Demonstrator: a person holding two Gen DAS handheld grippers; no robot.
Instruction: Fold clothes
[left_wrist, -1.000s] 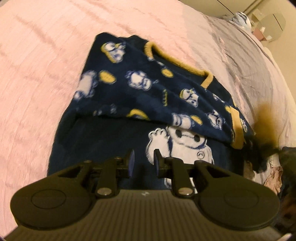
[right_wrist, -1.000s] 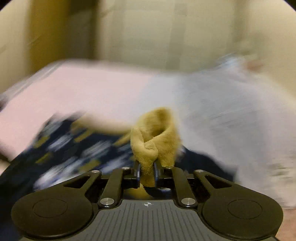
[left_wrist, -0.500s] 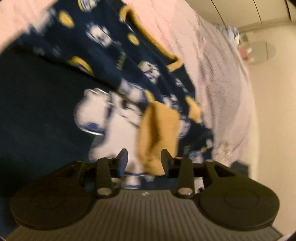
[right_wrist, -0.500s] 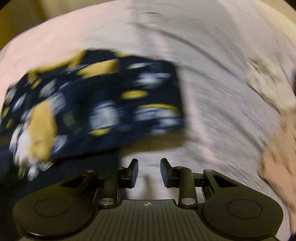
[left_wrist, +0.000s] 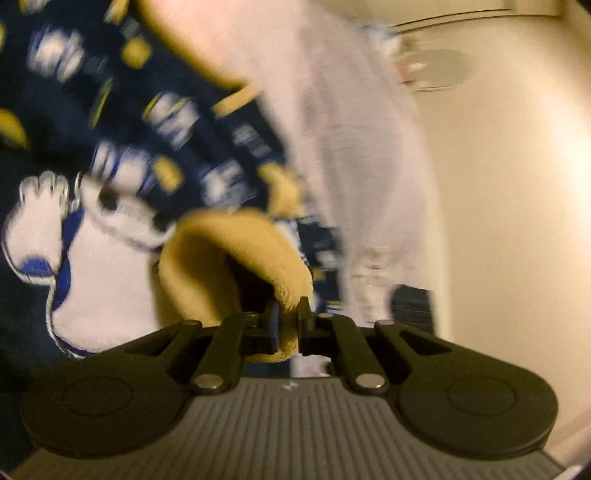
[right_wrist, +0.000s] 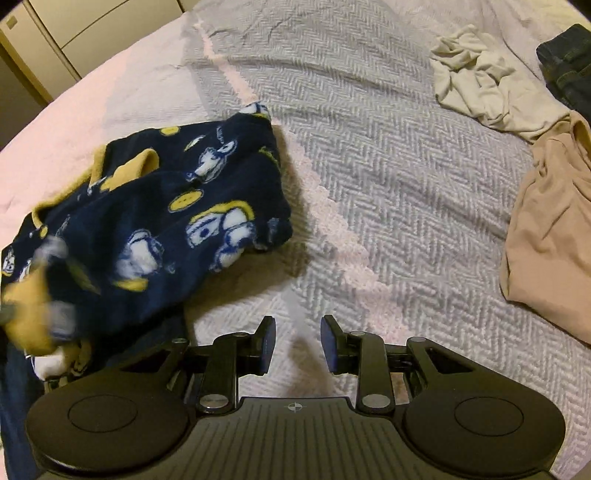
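Left wrist view. Item: navy fleece top (left_wrist: 122, 122), printed all over with small white-and-yellow cartoon figures, one large white figure (left_wrist: 74, 258) on the front panel. It lies on the bed cover (left_wrist: 351, 147), pink and grey. Trim: mustard-yellow cuff (left_wrist: 221, 258), thick and plush, a tube of doubled fabric. The left gripper (left_wrist: 287, 317) has its jaws closed on the edge of this cuff, the yellow pile squeezed flat between the pads. The picture is blurred, so finer detail of the print cannot be read. Handling, as a judgement: soft, limp, fairly light, with a bulky pile that springs back; not fragile and not slippery (fleece tends to cling to itself and to a textured cover). Best holds are likely the banded edges, cuff, hem or neckline, where the cloth is doubled and resists stretching.

Right wrist view. The same top (right_wrist: 155, 206) sits bunched on the left of the bed, folded over on itself, yellow neckline band (right_wrist: 125, 170) showing at its upper edge. The right gripper (right_wrist: 294, 343) hangs over bare herringbone cover (right_wrist: 369, 166), jaws apart with nothing between them. Further stock, well apart on the right: a crumpled cream garment (right_wrist: 480, 88), a tan garment (right_wrist: 546, 221), a dark denim piece (right_wrist: 569, 62) at the frame edge.

Markings: no brand, label or legible writing on any garment; only a small crosshair mark (right_wrist: 294, 407) on the gripper body.
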